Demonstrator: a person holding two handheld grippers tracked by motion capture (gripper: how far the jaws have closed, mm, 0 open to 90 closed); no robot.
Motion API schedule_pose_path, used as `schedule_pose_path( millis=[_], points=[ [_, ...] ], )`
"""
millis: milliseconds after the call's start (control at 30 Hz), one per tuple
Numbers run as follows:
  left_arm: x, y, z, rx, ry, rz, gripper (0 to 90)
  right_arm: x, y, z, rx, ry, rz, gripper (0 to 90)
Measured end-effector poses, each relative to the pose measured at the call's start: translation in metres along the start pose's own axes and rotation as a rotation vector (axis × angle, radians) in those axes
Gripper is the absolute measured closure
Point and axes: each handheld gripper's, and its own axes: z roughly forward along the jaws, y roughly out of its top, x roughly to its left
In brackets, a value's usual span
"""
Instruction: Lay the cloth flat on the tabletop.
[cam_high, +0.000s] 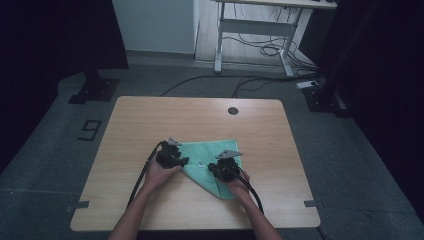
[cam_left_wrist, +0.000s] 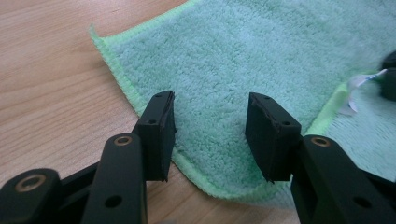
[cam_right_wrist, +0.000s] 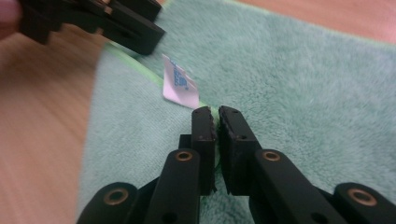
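High view is showing us both forearms coming in from the bottom edge, our left claw (cam_high: 185, 160) sitting just left of centre and our right claw (cam_high: 214, 169) close beside it, lower and to the right. We are holding the left claw with its jaws standing moderately wide and nothing between them, hovering over the near hem of the green towel (cam_high: 212, 155). In the left gripper view that towel (cam_left_wrist: 261, 60) is spreading across the upper right, its stitched edge running under the jaws. Our right claw (cam_right_wrist: 216, 114) is pinching a fold of the towel's (cam_right_wrist: 299, 93) hem, jaws nearly together on the cloth; a white care label (cam_right_wrist: 180, 84) is sticking up just above its tips, left of centre. The towel is lying partly folded at the middle of the pale wooden surface (cam_high: 150, 120). Beyond it, grey floor, trailing cables and a white desk frame (cam_high: 250, 30) are filling the top of the frame.
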Motion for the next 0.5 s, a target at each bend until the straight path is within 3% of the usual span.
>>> schedule_pose_path(
  millis=[267,300,500],
  points=[
    [0.002,0.000,-0.001,-0.005,-0.014,-0.038,53.0,0.011,0.001,-0.025,-0.081,0.040,-0.041,85.6],
    [0.002,0.000,-0.001,-0.001,-0.012,-0.037,52.9,0.013,-0.001,-0.032,-0.106,0.064,-0.038,85.6],
    [0.003,0.001,-0.001,0.003,-0.018,-0.044,52.4,0.027,-0.003,-0.041,-0.140,0.134,-0.045,85.6]
  ],
)
